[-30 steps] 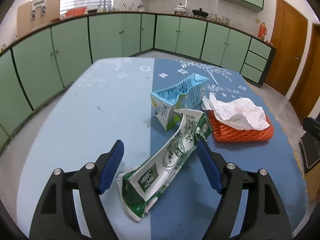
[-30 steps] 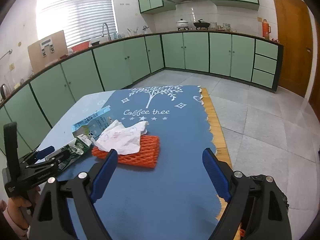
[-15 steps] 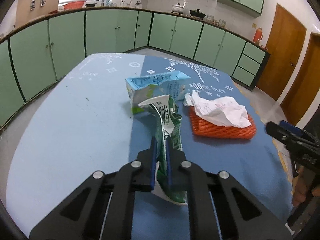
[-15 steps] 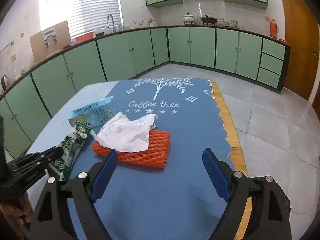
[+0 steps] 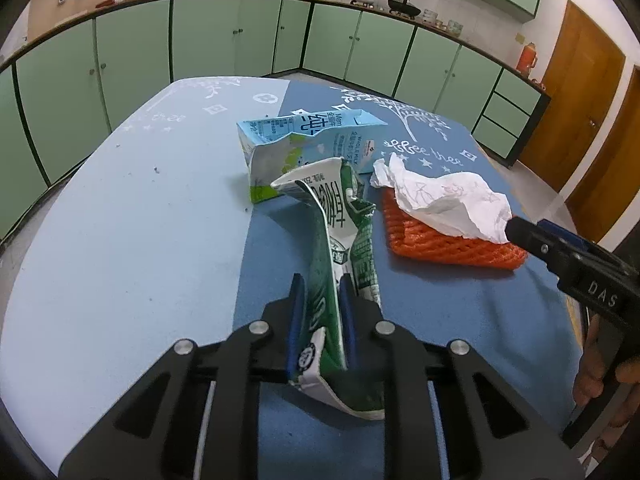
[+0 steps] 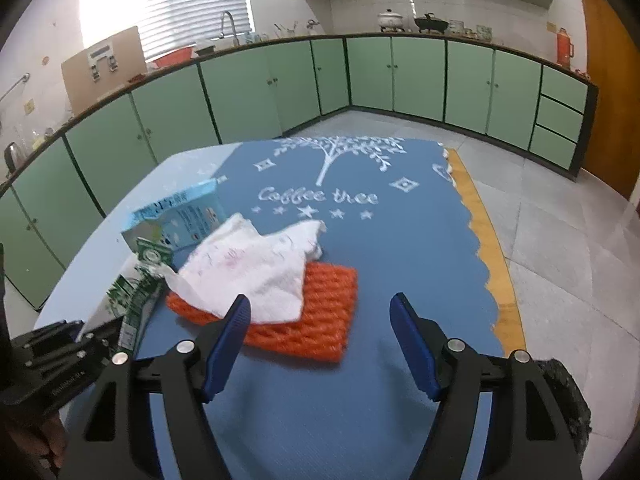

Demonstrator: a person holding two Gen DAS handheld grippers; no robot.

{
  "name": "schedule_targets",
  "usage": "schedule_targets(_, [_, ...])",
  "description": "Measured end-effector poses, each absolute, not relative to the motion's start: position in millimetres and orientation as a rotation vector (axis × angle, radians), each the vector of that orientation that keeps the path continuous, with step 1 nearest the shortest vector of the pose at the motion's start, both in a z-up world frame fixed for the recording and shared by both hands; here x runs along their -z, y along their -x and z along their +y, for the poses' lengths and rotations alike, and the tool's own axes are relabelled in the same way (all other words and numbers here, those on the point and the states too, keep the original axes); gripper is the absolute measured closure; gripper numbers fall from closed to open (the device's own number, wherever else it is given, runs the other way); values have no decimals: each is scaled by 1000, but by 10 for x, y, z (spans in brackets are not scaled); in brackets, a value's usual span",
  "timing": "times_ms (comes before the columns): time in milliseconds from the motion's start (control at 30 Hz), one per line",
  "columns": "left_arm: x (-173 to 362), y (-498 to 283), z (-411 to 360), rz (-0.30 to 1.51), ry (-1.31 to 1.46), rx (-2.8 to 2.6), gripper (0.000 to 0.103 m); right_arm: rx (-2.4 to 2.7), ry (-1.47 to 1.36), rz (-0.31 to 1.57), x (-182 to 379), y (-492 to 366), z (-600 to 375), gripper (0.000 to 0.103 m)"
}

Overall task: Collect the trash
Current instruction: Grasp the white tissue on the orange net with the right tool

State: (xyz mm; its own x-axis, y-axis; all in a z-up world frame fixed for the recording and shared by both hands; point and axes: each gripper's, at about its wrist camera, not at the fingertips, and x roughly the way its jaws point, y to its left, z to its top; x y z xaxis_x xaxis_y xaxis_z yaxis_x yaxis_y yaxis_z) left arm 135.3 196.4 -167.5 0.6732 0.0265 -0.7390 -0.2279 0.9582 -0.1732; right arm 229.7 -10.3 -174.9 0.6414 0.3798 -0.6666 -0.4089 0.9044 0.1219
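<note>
My left gripper (image 5: 321,280) is shut on a flattened green and white milk carton (image 5: 340,216) and holds it above the blue table (image 5: 120,240). The carton also shows at the left of the right wrist view (image 6: 136,292). A crushed light blue milk carton (image 5: 304,140) lies behind it. A crumpled white paper (image 5: 444,196) rests on an orange foam net (image 5: 440,240). My right gripper (image 6: 320,308) is open and empty, just in front of the net (image 6: 320,304) and the paper (image 6: 256,264).
The table's right edge with a yellow fringe (image 6: 480,240) drops to the tiled floor. Green kitchen cabinets (image 6: 400,76) line the walls. A black bag (image 6: 568,392) shows at the lower right of the right wrist view.
My left gripper closed on the green carton and lifted it. My right gripper moved in closer to the orange net and the paper and narrowed its opening.
</note>
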Motion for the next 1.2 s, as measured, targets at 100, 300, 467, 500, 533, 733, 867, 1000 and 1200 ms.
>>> schedule_targets(100, [1653,-1368,1943,812,255,-158,87,-469,45,748,1733,-2374,2,36])
schedule_targets(300, [1592,-1379,1902,790,224,-167,89,-476,65,780,1805,-2533,197,50])
schedule_targets(467, [1607,-1407,1873,799,222,-160,89,-486,50,840,1911,-2613,219,82])
schedule_targets(500, [1610,-1410,1868,799,220,-160,89,-487,53,837,1904,-2607,214,91])
schedule_targets(533, [1611,-1407,1866,798,219,-159,90,-496,52,833,1885,-2600,201,98])
schedule_targets(733, [1500,-1382,1869,764,220,-149,91,-520,11,758,1639,-2493,84,99])
schedule_targets(867, [1373,-1326,1852,731,218,-143,92,-529,-19,709,1438,-2390,-27,100])
schedule_targets(1000, [1250,-1254,1779,702,222,-128,94,-527,-43,670,1269,-2280,-161,100])
schedule_targets(1200, [1169,-1158,1643,693,200,-99,95,-523,-67,626,1069,-2142,-382,100])
